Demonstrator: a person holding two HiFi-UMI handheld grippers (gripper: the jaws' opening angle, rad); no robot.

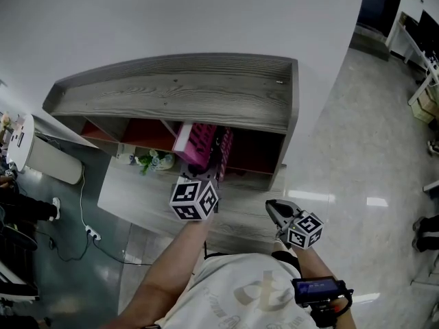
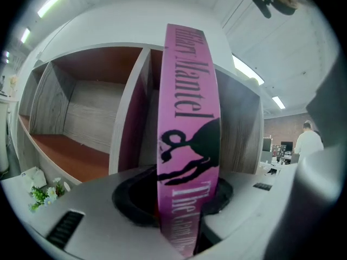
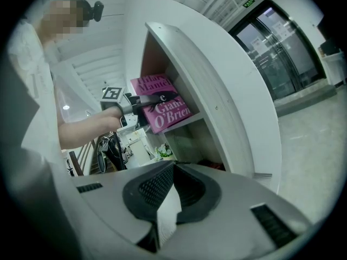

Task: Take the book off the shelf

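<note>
Left gripper pinched the pink book by its spine, tilted partway out of the shelf. Thin grip: book could twist & drop. Right gripper pressed together, empty.

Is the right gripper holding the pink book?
No, the left gripper grips the pink book; the right gripper holds nothing.

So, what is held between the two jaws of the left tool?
The pink book, its spine facing the camera; the left gripper view shows it.
</note>
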